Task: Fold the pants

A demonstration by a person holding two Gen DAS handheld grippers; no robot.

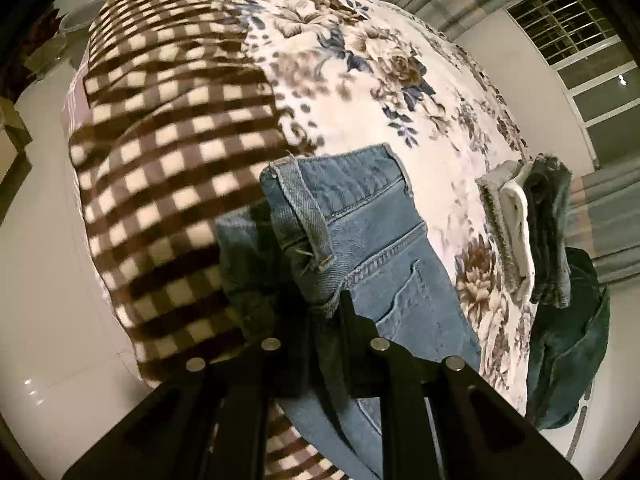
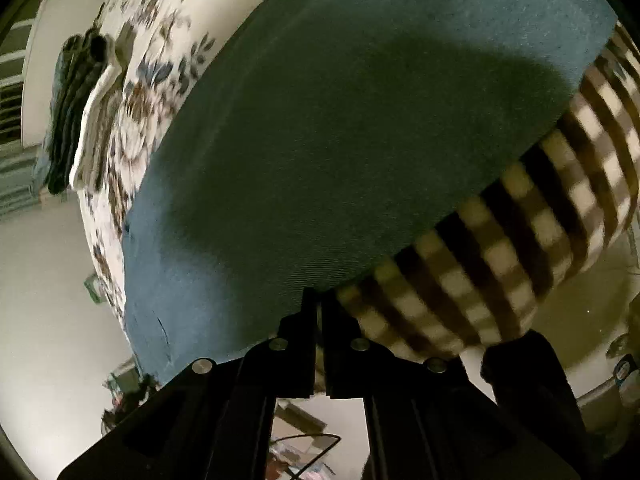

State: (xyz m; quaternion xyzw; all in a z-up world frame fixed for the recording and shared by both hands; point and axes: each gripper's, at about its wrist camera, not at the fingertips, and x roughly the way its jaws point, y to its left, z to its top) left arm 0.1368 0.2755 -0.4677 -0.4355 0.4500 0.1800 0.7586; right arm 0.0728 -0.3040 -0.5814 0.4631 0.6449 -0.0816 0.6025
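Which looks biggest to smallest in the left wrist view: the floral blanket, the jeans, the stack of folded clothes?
1. floral blanket, covering most of the bed.
2. jeans, though they are nearest the camera, which enlarges them.
3. stack of folded clothes, smallest by far.

Each camera sits just behind its own tool and looks steeply down along the fingers at the bed. The left wrist view stands a little back, taking in the jeans and much of the bed. The right wrist view hangs very close, denim filling it. Both share the folded stack and checked blanket.
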